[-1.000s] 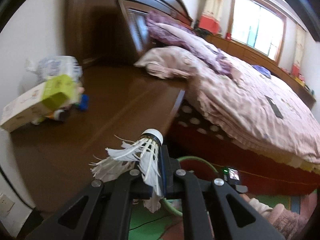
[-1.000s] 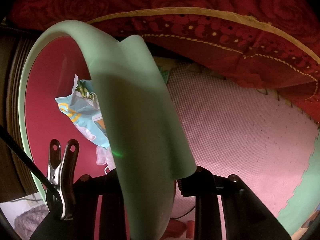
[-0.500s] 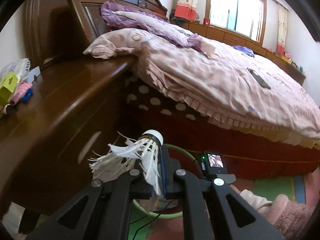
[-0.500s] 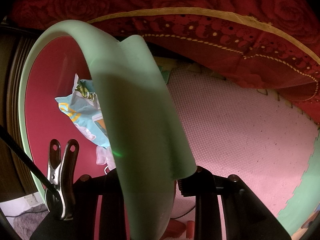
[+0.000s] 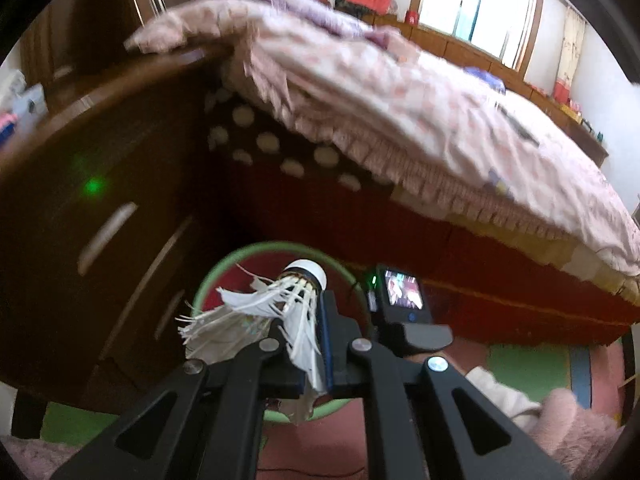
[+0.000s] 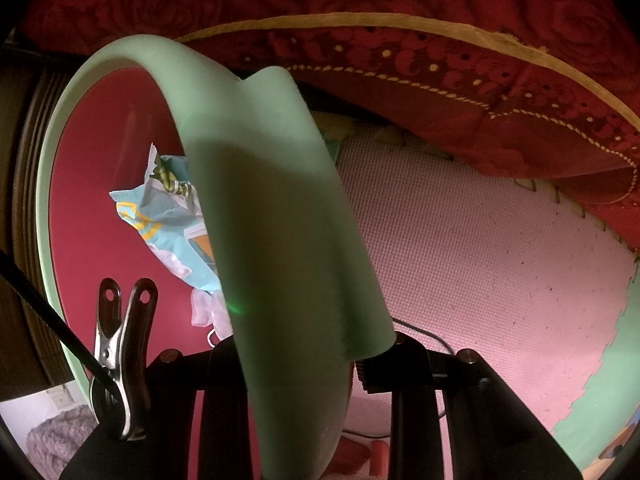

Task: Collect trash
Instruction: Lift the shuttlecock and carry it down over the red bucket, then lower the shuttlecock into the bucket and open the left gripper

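White, frayed feathers of a worn shuttlecock (image 5: 280, 320) stick out leftward from the left tool (image 5: 320, 364), whose two black fingers are clenched on the feather skirt; its round white cork head points to the far side. Just beyond and below the shuttlecock is the round bin with a pale green rim and red inside (image 5: 224, 268), standing on the floor between the dark brown wooden cabinet (image 5: 100, 240) at left and the bed with a pink frilled cover (image 5: 420, 120) at right. A small lit screen (image 5: 402, 292) sits right of the bin rim.

From the right wrist view, the right tool (image 6: 300, 364) is clamped on the bin's pale green wall (image 6: 280, 240), one finger on each side of it. Inside the bin lies a crumpled light blue wrapper with yellow print (image 6: 168, 216). A metal spring clip (image 6: 120, 360) sits at the near left. Pink foam floor mat (image 6: 480, 260) spreads to the right, under a red rose-patterned bed skirt (image 6: 440, 80).
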Available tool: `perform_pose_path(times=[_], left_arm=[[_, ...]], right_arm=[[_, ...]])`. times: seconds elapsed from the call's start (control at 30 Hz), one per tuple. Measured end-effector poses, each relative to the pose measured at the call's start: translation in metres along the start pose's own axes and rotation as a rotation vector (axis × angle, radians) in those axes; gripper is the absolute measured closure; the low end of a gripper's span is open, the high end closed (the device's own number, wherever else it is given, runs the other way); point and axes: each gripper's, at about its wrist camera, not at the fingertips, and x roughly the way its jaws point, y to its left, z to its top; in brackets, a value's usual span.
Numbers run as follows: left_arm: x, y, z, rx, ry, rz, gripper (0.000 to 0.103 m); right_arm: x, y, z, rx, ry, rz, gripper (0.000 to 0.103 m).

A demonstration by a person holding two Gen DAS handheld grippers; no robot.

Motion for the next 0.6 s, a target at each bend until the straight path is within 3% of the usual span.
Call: perform_pose_path(times=[0.2,0.6], left_arm=[[0.067,0.019,-0.017,-0.097,0.164,-0.039,0.097],[0.137,0.053,-0.053,-0.121,0.293,0.063,0.097]], right_arm=[[0.000,0.000,0.001,0.000,0.001,0.001,0.074],[-0.002,-0.004,0.001,0.002,0.002,0.002,0.074]])
